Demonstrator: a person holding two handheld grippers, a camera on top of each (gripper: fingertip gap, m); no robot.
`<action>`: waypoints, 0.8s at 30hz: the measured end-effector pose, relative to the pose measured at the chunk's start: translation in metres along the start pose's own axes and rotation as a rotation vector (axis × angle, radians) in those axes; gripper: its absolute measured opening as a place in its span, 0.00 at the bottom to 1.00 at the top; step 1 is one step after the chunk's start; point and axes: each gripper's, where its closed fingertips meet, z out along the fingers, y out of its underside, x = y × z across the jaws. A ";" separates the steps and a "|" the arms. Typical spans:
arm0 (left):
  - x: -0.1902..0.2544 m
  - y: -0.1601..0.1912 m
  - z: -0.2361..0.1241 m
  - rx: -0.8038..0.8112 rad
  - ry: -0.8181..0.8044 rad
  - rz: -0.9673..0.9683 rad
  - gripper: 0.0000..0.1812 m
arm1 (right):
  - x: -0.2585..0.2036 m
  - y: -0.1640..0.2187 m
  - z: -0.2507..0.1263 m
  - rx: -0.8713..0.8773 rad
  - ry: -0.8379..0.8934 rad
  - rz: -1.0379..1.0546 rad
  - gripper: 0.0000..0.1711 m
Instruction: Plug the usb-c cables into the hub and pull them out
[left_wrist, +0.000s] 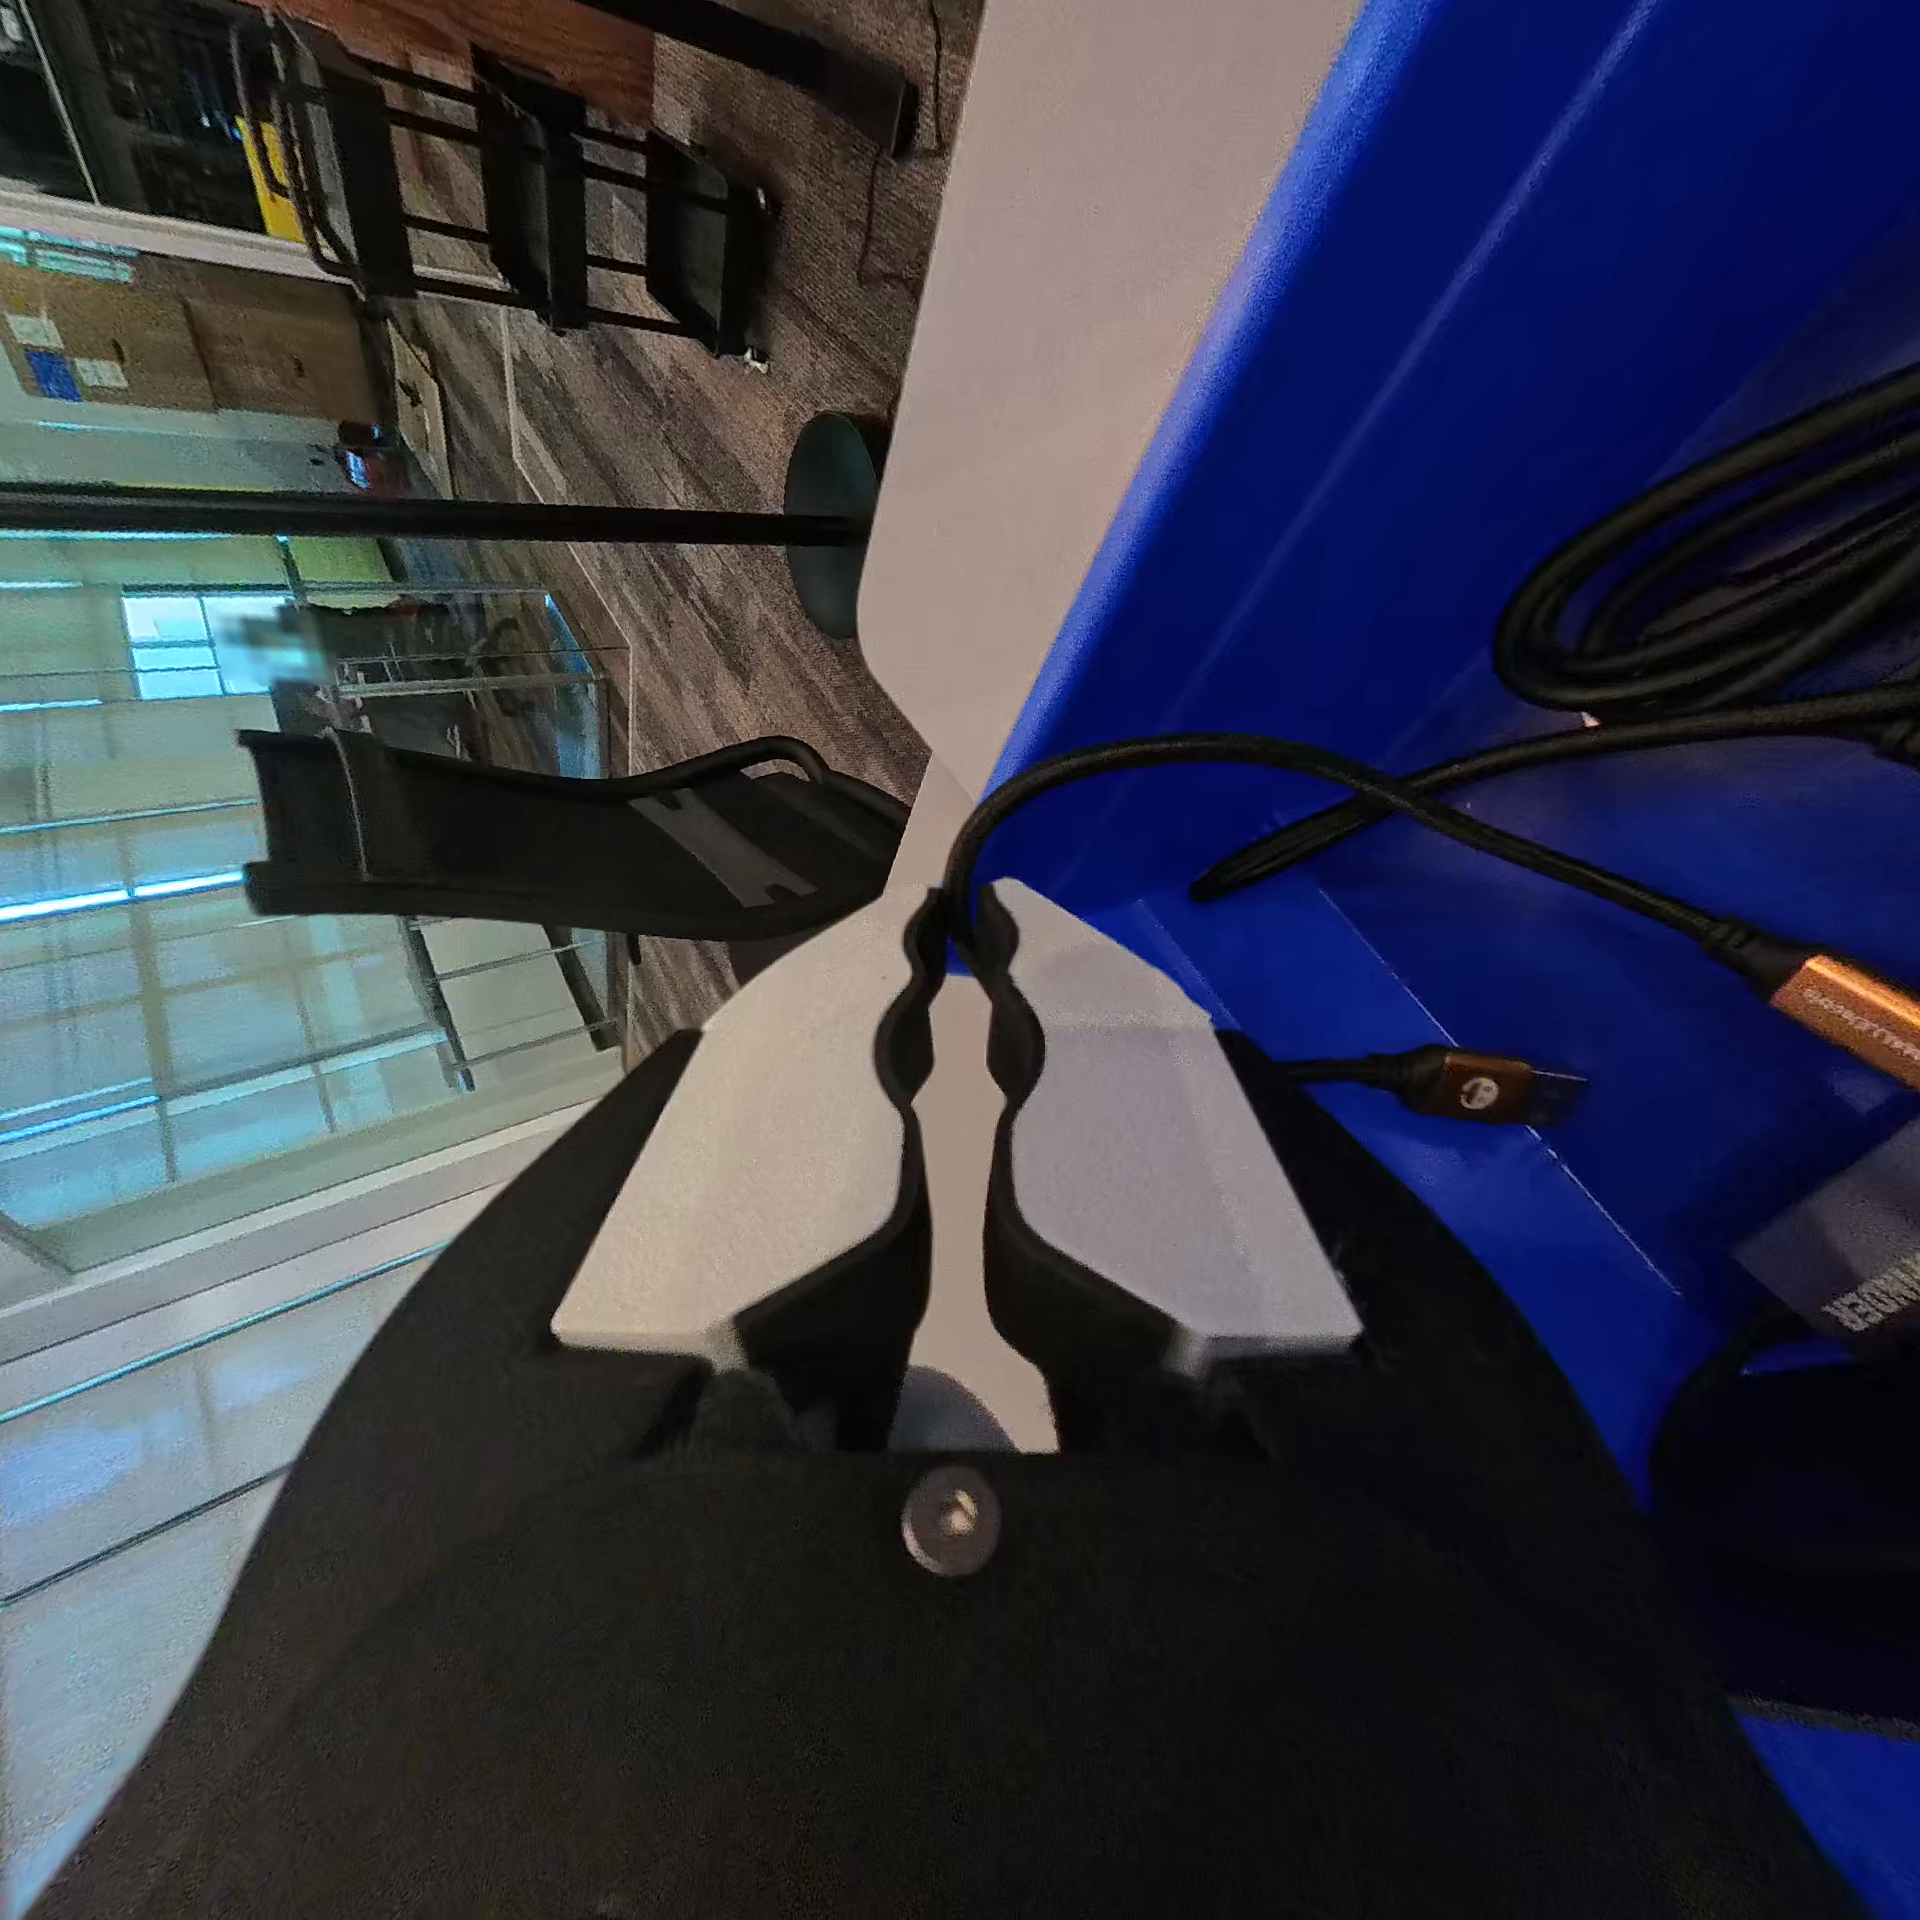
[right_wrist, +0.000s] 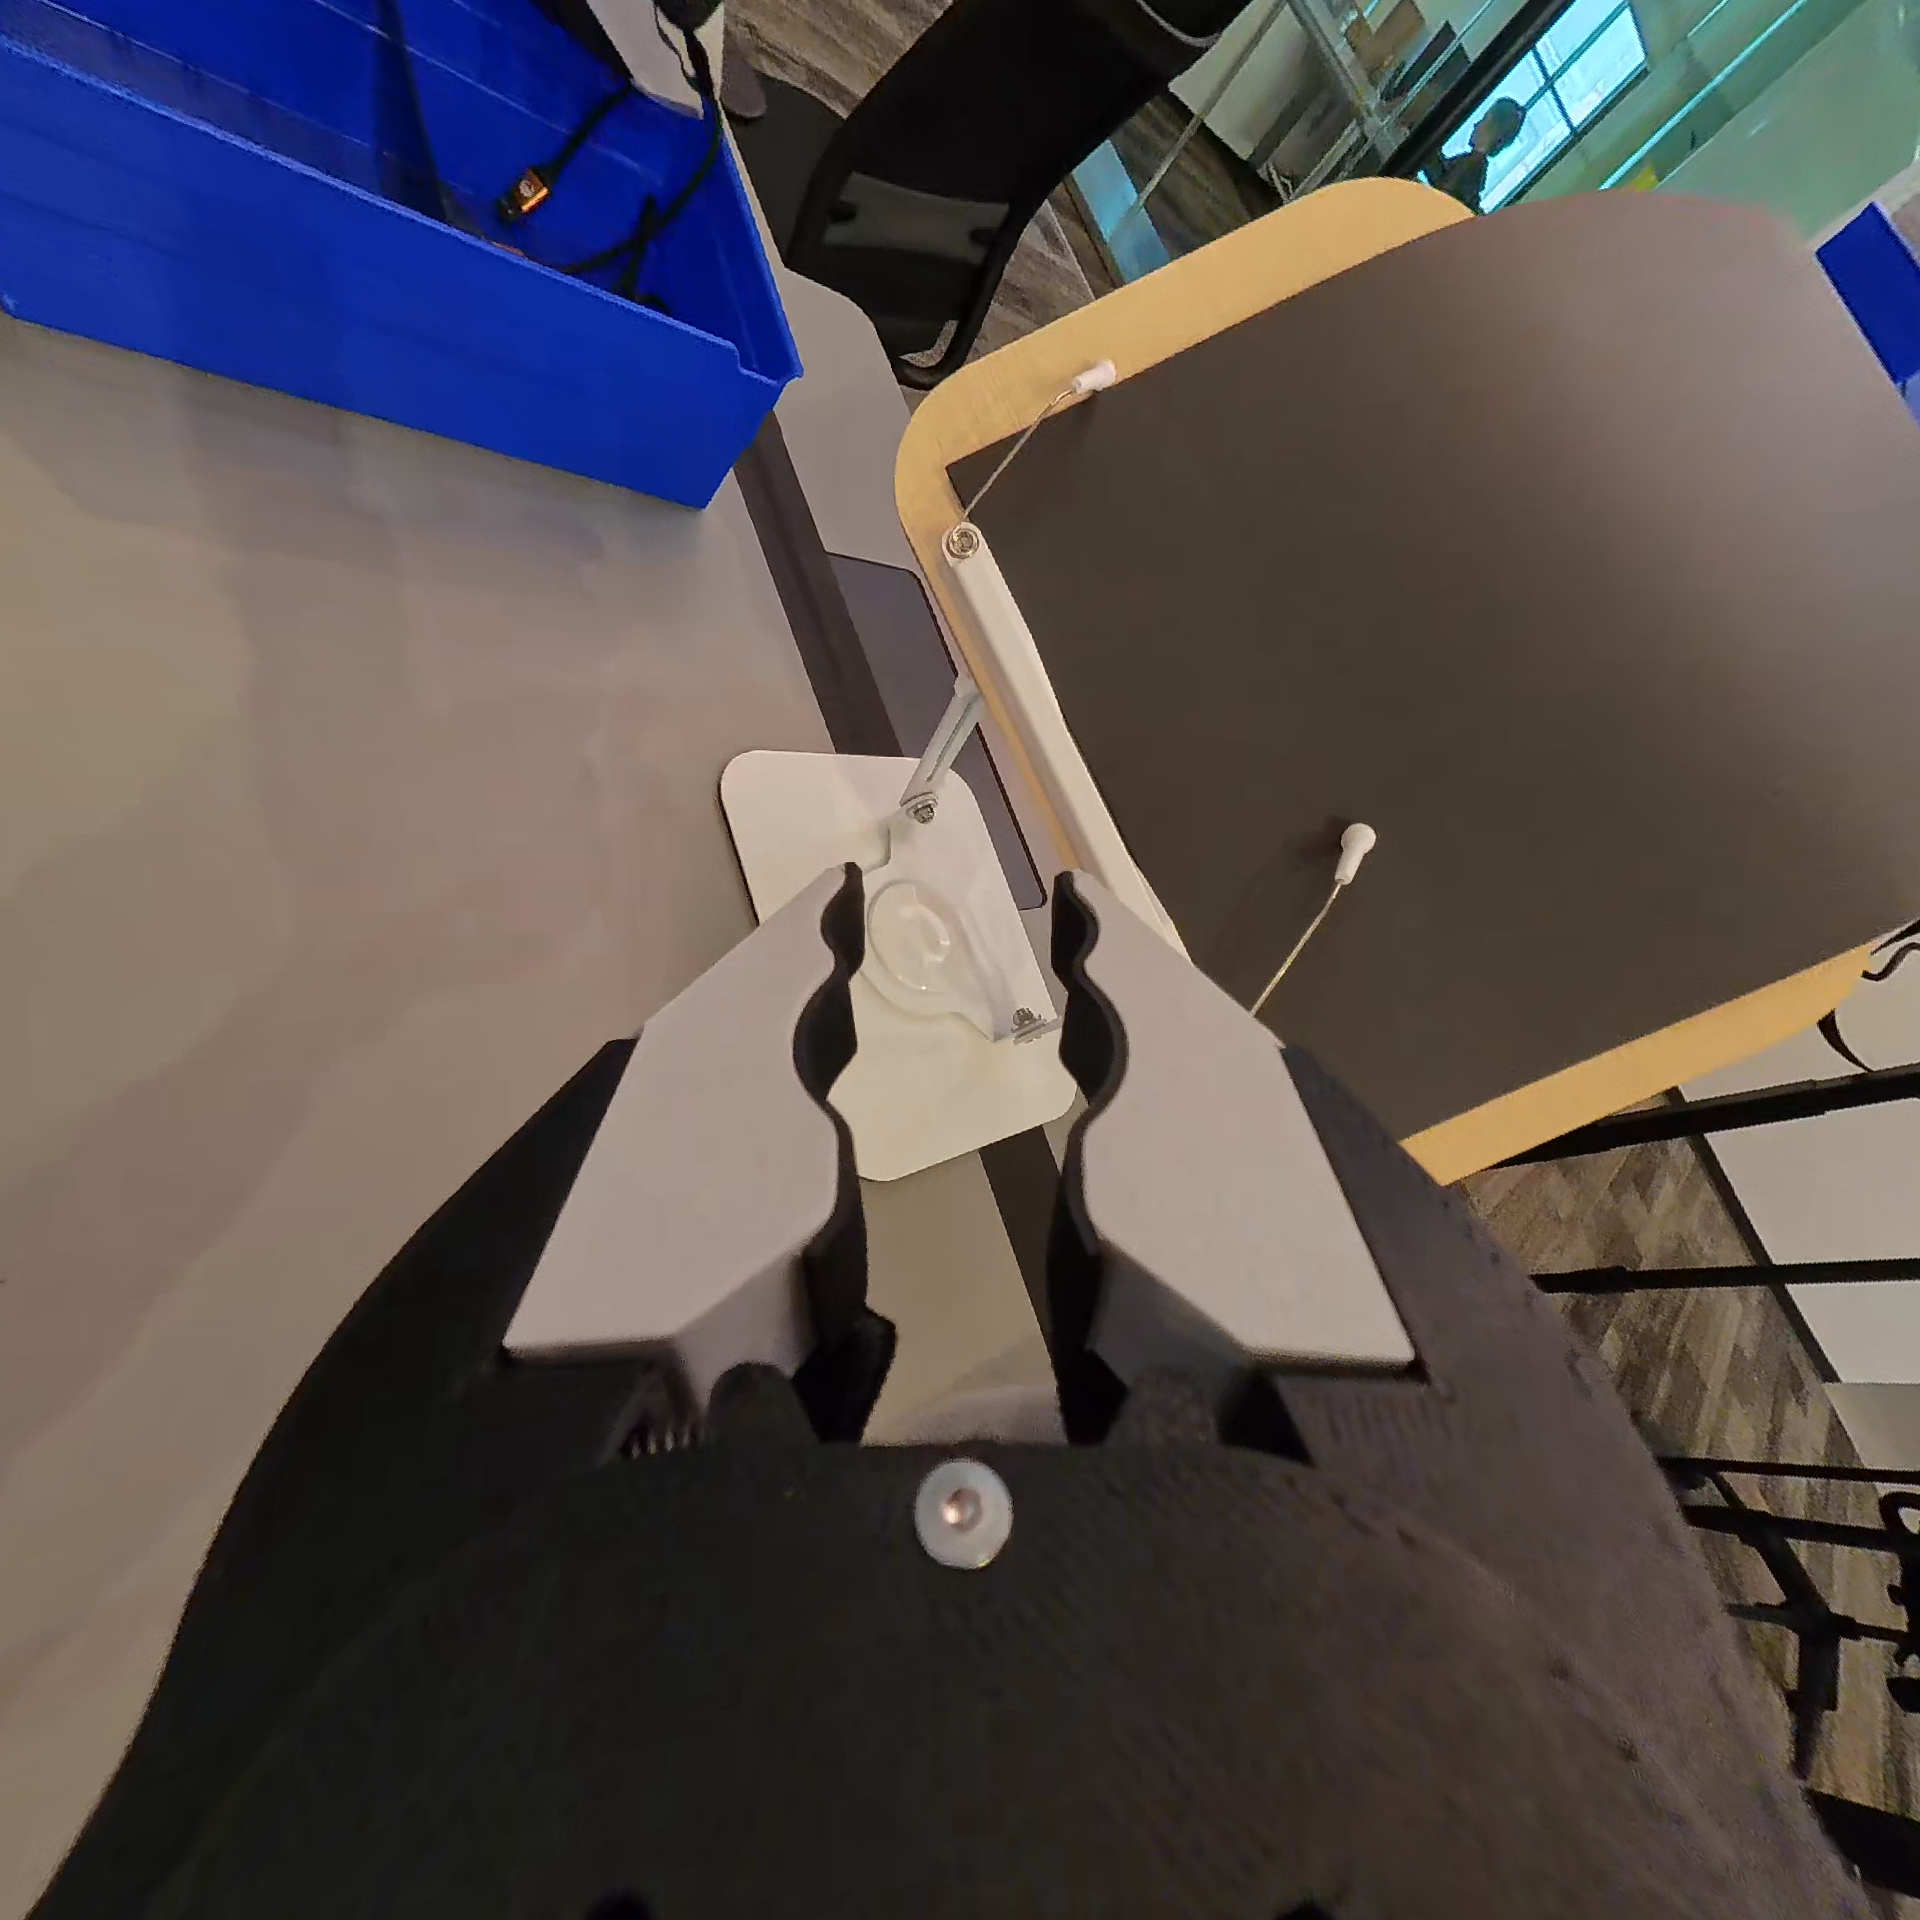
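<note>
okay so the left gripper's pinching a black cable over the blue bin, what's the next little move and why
Probably lift the left gripper slowly up and away from the blue bin, drawing the black cable with it. The jaws are shut on the cord, not the plug; its copper connector lies in the bin beside a second connector, and the right gripper is open and empty.

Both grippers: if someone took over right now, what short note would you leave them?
Left gripper: shut on a black braided cable at the fingers' tips; the cable runs into the blue bin.
Right gripper: open, empty, over the grey table near a white bracket plate.
Copper-coloured plugs lie loose in the bin.
Done: nothing shown plugged.
Left: the hub isn't clearly visible; find it, plug in, pull out.
</note>
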 end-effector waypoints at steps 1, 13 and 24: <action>-0.003 0.000 -0.002 0.014 -0.011 -0.021 0.03 | 0.000 0.001 -0.001 0.000 0.000 0.002 0.20; -0.053 -0.010 -0.092 0.139 -0.218 -0.120 0.03 | -0.004 -0.022 -0.003 0.102 -0.011 0.000 0.18; -0.087 -0.019 -0.153 0.202 -0.317 -0.193 0.03 | -0.024 -0.036 0.012 0.118 -0.062 -0.037 0.19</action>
